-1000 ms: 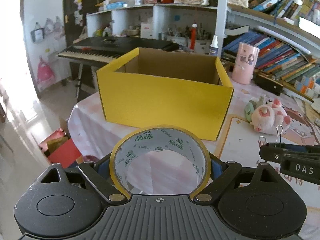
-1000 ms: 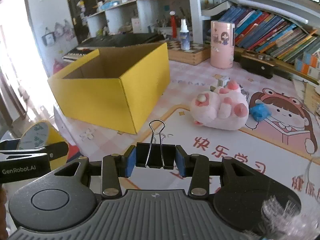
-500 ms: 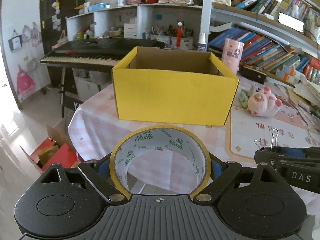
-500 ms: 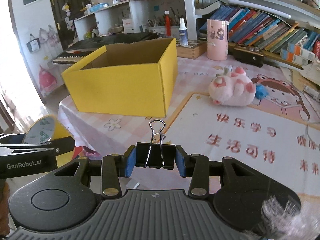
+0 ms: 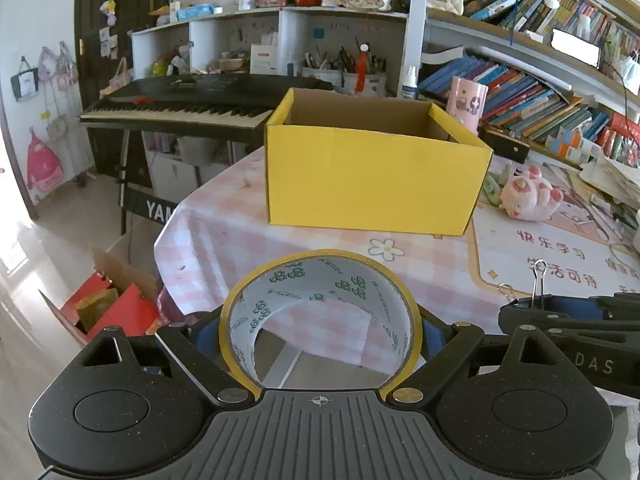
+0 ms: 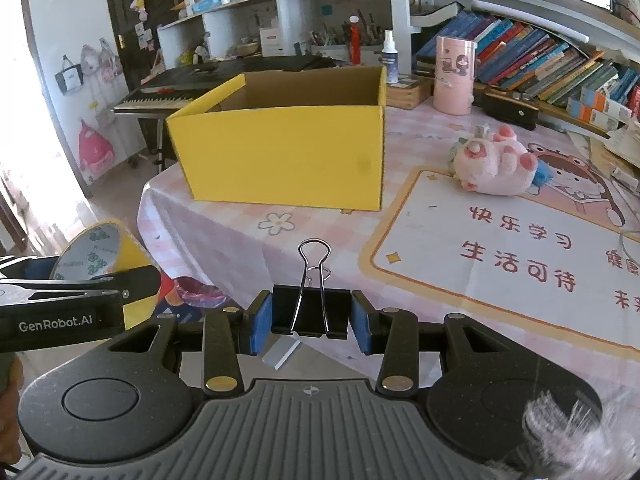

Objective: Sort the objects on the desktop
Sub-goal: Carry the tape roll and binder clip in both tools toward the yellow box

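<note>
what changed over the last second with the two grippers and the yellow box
Both grippers drew back from the yellow box, which now looks smaller and farther off. Nothing was let go: the left gripper still holds the tape roll, the right gripper the binder clip.

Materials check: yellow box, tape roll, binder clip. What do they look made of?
Yellow box: cardboard, matte yellow outside, raw brown inside with folded seams.
Tape roll: likely plastic packing tape, a glossy yellow-tinted edge around a white printed liner that looks like paper.
Binder clip: body looks like black-coated metal, though the coating hides it; the handles are shiny bare wire, probably steel.
</note>
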The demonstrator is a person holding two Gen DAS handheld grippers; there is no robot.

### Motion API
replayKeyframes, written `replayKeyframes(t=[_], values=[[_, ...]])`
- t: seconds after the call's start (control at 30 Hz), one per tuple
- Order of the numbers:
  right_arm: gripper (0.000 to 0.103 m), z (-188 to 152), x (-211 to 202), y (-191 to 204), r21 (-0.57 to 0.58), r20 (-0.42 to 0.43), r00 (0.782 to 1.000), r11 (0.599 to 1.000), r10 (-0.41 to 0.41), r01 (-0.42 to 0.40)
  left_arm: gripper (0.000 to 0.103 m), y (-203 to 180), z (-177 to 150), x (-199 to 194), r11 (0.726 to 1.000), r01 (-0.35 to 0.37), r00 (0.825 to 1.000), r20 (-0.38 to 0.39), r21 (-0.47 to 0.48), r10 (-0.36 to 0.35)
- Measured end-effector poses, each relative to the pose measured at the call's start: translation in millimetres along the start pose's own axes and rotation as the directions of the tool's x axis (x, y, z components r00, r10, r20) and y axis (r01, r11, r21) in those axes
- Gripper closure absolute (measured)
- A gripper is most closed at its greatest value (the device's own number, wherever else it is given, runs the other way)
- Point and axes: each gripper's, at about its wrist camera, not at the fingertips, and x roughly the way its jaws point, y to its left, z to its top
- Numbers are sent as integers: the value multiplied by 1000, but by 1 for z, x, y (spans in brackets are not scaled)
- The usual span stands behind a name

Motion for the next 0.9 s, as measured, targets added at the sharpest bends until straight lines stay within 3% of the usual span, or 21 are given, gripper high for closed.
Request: replayKeyframes(t=[0.9], values=[[64,8,11,26,-41,-19,1000,999,8,-9,11,20,5,1,1000,7,1000,16,-10,-7]])
